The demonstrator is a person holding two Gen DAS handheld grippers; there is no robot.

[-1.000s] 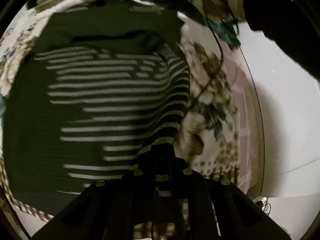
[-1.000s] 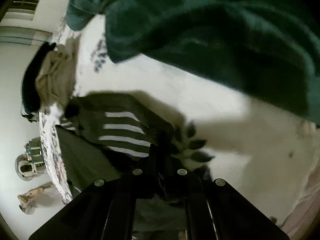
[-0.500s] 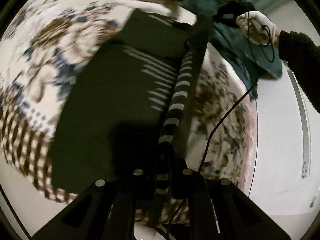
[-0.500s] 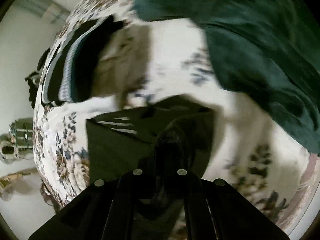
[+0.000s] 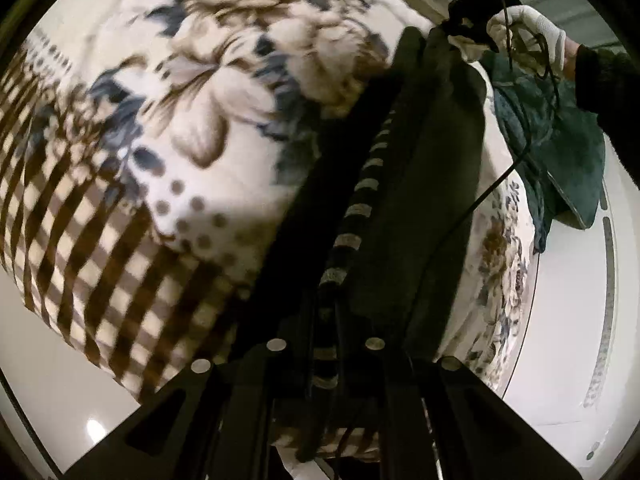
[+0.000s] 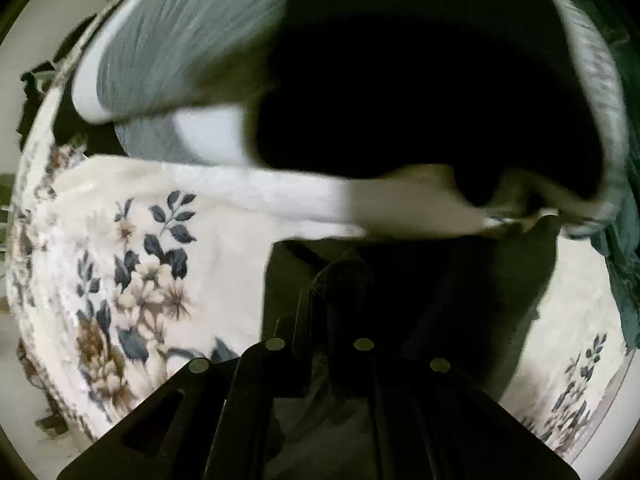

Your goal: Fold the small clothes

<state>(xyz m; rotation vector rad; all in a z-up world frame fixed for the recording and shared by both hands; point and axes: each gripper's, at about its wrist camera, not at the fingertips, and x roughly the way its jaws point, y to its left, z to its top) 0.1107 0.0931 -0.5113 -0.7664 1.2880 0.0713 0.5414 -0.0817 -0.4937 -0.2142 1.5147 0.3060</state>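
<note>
A: Biggest first: floral blanket [image 5: 208, 92] over the bed. Checked border at the near-left edge, pale floor beyond. Much more of it bare in the left wrist view than a second ago.

B: Because the garment moved?

A: Yes. Striped dark sweater [image 5: 416, 200] lay spread flat over the blanket a second ago, stripes wide across the view. Now lifted and doubled into a narrow band, hanging taut from near edge to far right corner, striped edge on the left side of the band.

B: Other clothes?

A: Teal garment [image 5: 560, 152] draped off the right edge. Grey-and-black folded piece [image 6: 192, 36] at the far edge in the right wrist view (blurred, camera swinging).

B: Grippers?

A: Left gripper [image 5: 326, 320] clamped on the near end of the striped edge, fabric running straight between the fingers. Right gripper [image 6: 332, 292] pinched on dark cloth of the same sweater; also seen in the left view at the far end, white-gloved right hand [image 5: 532, 36] behind it, cable trailing.

B: Meaning for the fold?

A: Looks like the lengthwise half-fold made in the air, both ends held. Likely next: lay the band back on the blanket, then fold end to end. Risk: layers sliding apart on landing.
</note>
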